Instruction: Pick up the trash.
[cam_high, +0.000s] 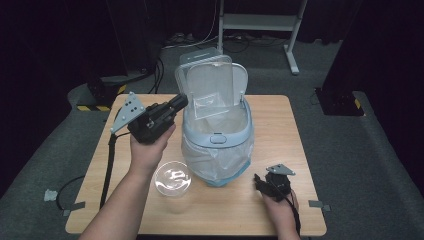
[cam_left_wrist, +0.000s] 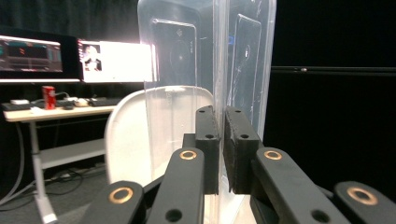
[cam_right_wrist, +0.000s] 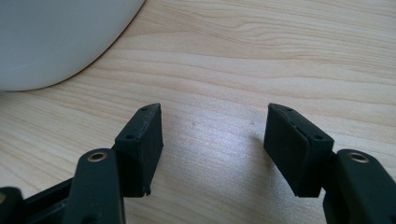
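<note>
A pale blue bin (cam_high: 218, 138) lined with a clear bag stands mid-table, its translucent lid (cam_high: 210, 85) raised upright. My left gripper (cam_high: 182, 101) reaches in from the left and is shut on the lid's left edge. In the left gripper view the thin clear lid (cam_left_wrist: 177, 60) runs up between the closed jaws of that gripper (cam_left_wrist: 221, 115). My right gripper (cam_high: 260, 183) rests low on the wooden table (cam_high: 280, 120) at the bin's front right. Its jaws (cam_right_wrist: 215, 127) stand open over bare wood (cam_right_wrist: 280, 56), with the bin's white wall (cam_right_wrist: 56, 37) beyond them.
A clear plastic cup (cam_high: 172, 181) stands at the bin's front left, near my left forearm. Behind the table is a white metal frame (cam_high: 260, 22). The left gripper view shows a desk (cam_left_wrist: 51, 113) with lit monitors and a red can (cam_left_wrist: 48, 96) far off.
</note>
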